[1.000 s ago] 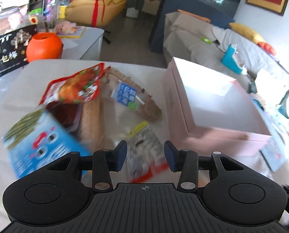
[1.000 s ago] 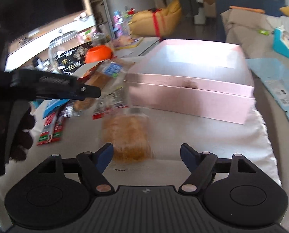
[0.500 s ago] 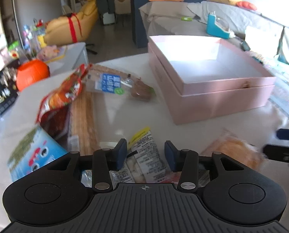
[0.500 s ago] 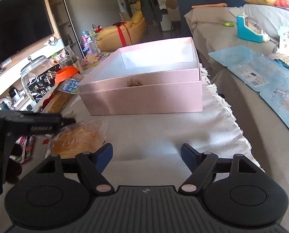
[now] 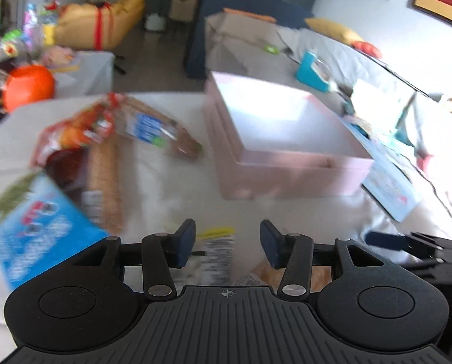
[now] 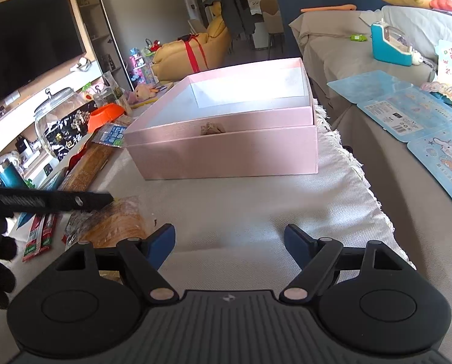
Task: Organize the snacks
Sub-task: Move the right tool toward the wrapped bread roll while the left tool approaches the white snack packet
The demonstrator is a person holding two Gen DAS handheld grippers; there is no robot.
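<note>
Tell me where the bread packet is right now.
In the right wrist view the bread packet lies on the white cloth at lower left, in front of the pink box and beside the red snack sticks.

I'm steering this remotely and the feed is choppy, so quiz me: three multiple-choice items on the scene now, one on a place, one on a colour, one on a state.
1. Where is the bread packet in the right wrist view?
A. inside the box
B. on the cloth, left of the right gripper
C. on the sofa

2. What colour is the open box?
A. pink
B. green
C. black

3. How does the right gripper stand?
A. shut on a packet
B. open, with bare cloth between its fingers
C. shut on the box wall

Answers:
1 B: the bread packet lies on the cloth, left of the right gripper.
2 A: the box has pink walls.
3 B: its jaws stand apart over bare cloth.
</note>
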